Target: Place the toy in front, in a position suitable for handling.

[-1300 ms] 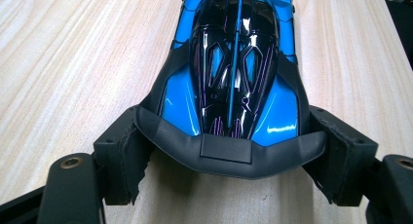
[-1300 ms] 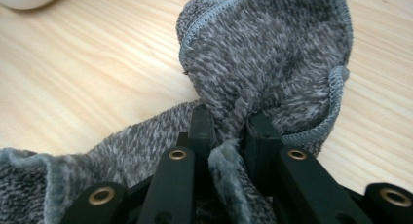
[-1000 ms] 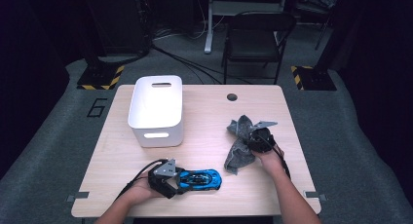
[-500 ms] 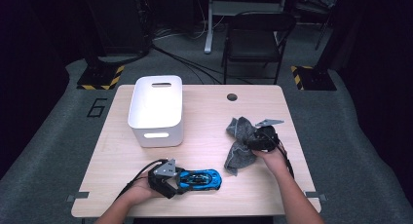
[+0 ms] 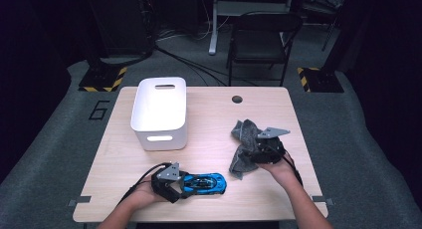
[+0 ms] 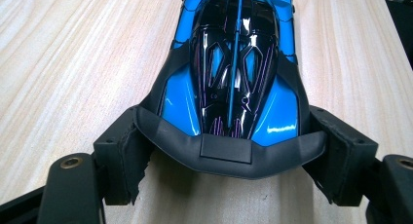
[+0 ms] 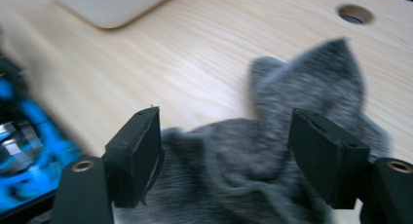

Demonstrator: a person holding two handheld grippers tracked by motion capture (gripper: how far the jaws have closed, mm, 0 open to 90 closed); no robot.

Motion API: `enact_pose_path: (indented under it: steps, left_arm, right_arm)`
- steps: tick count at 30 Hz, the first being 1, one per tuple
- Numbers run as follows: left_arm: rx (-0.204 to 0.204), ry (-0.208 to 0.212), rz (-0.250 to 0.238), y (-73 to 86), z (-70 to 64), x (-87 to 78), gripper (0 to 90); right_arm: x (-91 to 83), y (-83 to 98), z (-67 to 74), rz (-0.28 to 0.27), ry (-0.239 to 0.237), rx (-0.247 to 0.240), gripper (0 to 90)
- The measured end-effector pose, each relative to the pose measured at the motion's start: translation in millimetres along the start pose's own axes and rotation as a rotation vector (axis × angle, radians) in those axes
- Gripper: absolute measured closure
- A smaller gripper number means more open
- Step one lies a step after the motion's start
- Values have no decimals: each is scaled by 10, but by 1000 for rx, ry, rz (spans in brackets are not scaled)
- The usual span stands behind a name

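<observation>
Between the left gripper's (image 6: 229, 160) clamping jaws sits a glossy blue-and-black plastic toy car (image 6: 234, 73), light, rigid, slippery, held across its tail; below the right gripper's (image 7: 234, 151) just-opened jaws lies a soft grey cloth (image 7: 272, 151), released.

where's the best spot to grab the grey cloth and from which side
Probably the raised fold in the middle of the grey cloth, coming down from above. It lies crumpled and bunched on the table, so that ridge gives the pads something to pinch; the flat edges don't.

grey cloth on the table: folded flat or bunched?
Bunched. The grey cloth lies in a crumpled heap with a corner sticking up, not spread or folded, under the right gripper, whose jaws have just been opening.
</observation>
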State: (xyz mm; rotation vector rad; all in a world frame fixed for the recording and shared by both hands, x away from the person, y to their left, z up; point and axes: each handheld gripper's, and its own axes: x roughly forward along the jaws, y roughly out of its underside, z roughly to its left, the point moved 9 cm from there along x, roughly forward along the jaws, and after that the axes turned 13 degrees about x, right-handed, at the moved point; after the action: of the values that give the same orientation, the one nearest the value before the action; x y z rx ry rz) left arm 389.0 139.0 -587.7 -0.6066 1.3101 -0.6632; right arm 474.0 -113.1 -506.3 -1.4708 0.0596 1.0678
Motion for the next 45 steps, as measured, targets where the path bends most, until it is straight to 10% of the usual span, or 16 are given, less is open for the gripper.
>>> enact_pose_path:
  steps: [8,15,18,24,30,35,45]
  left_arm:
    - [0,0,0,0,-1,0,246]
    - [0,0,0,0,0,0,246]
    - [0,-2,1,1,2,-1,246]
    - [0,-1,1,0,1,-1,246]
    - [-1,-2,2,1,1,-2,245]
    - [-7,-3,2,3,3,-4,245]
    - [-5,5,0,5,8,-8,246]
  right_arm:
    - [212,348,266,88,-25,-91,297]
    - [373,503,66,129,45,-121,667]
    - [384,507,3,130,68,-106,656]
    - [272,391,-15,91,64,-47,319]
    - [92,255,295,57,-57,-104,238]
    - [173,432,629,193,-248,-204,257]
    - [309,569,893,298,-392,-373,181]
